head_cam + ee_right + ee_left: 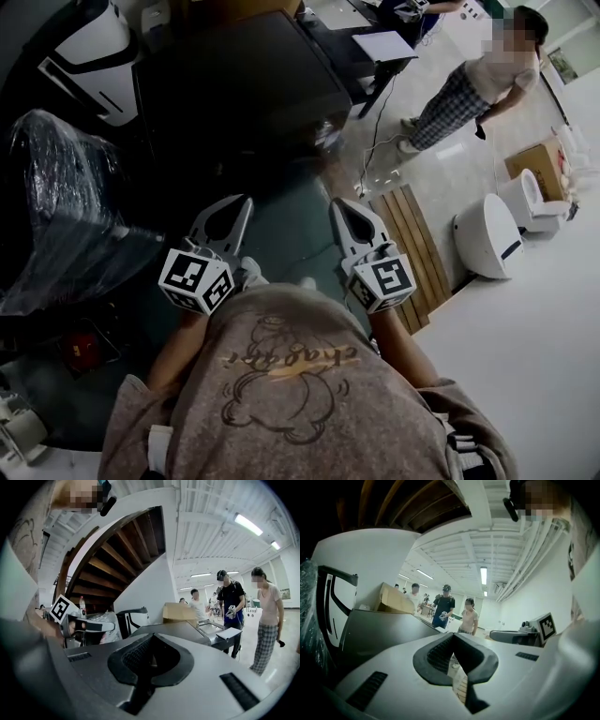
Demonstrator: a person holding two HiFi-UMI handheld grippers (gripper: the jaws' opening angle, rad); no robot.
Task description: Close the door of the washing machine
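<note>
No washing machine door can be made out in any view. A dark grey box-shaped unit [246,86] stands ahead of me; it also shows in the left gripper view [382,631] and the right gripper view [174,631]. My left gripper [242,202] [453,635] and right gripper [339,204] [152,637] are held side by side in front of my chest, pointing towards that unit and apart from it. Each is shut, tips together, with nothing between the jaws.
A white and black curved panel [91,49] stands at the far left, with a plastic-wrapped bundle [58,197] below it. Wooden slats [410,246] lie on the floor at right. White floor units [489,234] and a standing person [469,86] are further right. A cardboard box [179,612] is behind the unit.
</note>
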